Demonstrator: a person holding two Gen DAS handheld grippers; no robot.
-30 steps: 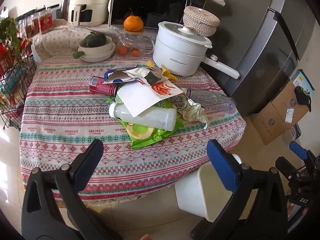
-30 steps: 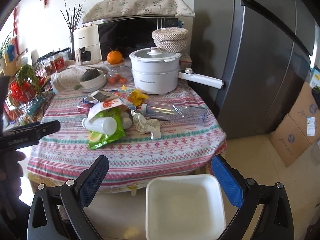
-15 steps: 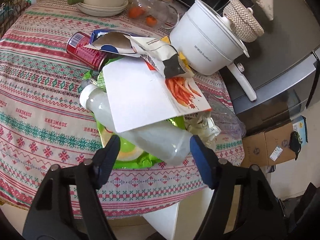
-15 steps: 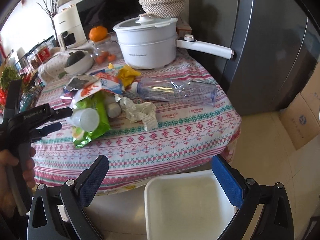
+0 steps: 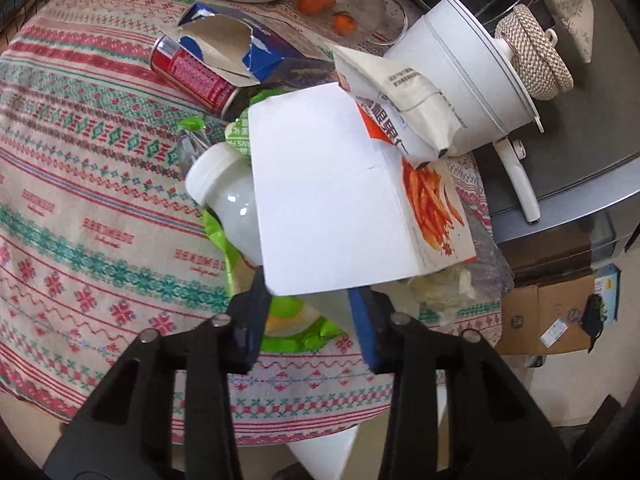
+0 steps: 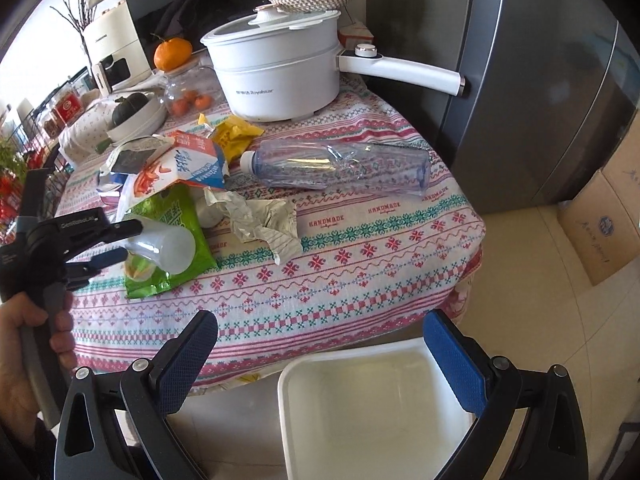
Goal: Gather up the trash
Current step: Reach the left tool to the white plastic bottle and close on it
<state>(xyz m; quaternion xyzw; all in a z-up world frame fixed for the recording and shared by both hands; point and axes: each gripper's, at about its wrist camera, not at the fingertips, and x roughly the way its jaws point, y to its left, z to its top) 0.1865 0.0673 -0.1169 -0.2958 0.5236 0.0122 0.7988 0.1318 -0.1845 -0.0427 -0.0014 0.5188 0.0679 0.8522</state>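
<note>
Since the earlier frames, the left gripper (image 5: 308,312) has dropped from above the table edge onto the trash pile, and its jaws have just been closing around the base of a milky white plastic bottle (image 5: 232,196). In the right wrist view the two fingers sit on either side of that bottle (image 6: 166,246), apparently pressing it, so it reads as grasped. The right gripper (image 6: 320,360) hangs wide open and empty over a white bin (image 6: 360,364) on the floor beside the table.

The bottle lies on its side on a green snack bag (image 6: 176,216), near the table's front edge, partly under a white carton sheet (image 5: 332,200). It looks empty, so probably light, smooth and a little slippery, and likely to dent if squeezed hard. The rounded body near the base seems the surest hold (the loose sheet resting on top may slide off as the bottle lifts).

The left wrist view shows a red can (image 5: 192,76) and a torn blue box (image 5: 240,40) behind the pile, but the sheet hides the jaw contact. The right wrist view shows that contact, plus the bin, a crushed clear bottle (image 6: 340,168), crumpled paper (image 6: 260,220) and the person's hand (image 6: 24,352).
</note>
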